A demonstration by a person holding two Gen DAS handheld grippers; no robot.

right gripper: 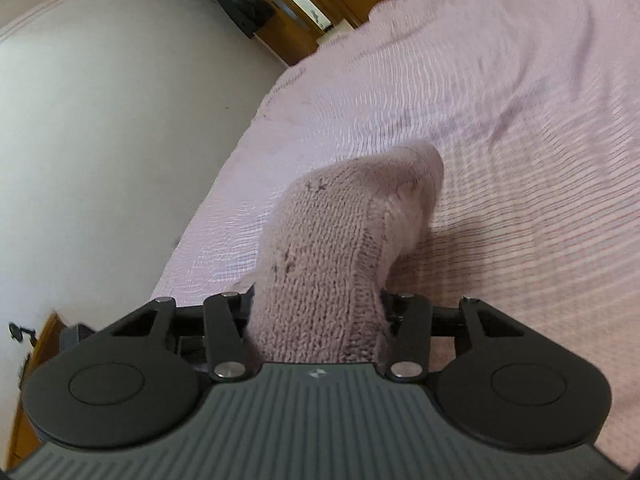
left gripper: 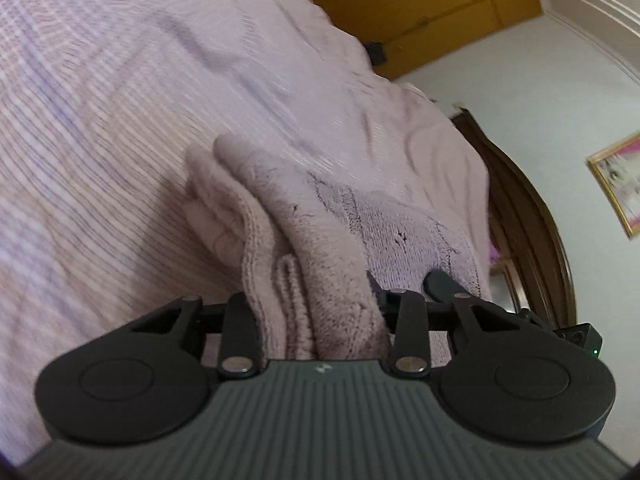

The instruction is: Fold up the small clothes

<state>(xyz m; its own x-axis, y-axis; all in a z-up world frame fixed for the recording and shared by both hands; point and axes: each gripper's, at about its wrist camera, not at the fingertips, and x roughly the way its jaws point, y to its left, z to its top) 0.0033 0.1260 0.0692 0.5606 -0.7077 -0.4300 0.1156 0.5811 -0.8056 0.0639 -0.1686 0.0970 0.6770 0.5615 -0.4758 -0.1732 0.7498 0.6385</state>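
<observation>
A small pink knitted garment (left gripper: 320,248) is bunched between the jaws of my left gripper (left gripper: 320,320), which is shut on it; the fingertips are hidden by the fabric. In the right wrist view the same pink knit (right gripper: 344,240) is bunched between the jaws of my right gripper (right gripper: 320,320), also shut on it. Both hold the garment lifted above the pink striped bedspread (left gripper: 120,120), which also shows in the right wrist view (right gripper: 520,140). The right gripper's body shows at the left wrist view's right edge (left gripper: 576,332).
The bed's dark wooden headboard (left gripper: 532,216) curves at the right. A framed picture (left gripper: 620,184) hangs on the white wall. Wooden wardrobe doors (left gripper: 420,8) stand beyond the bed. A dark garment (right gripper: 240,0) hangs by wooden furniture. The bed edge (right gripper: 240,140) drops off at left.
</observation>
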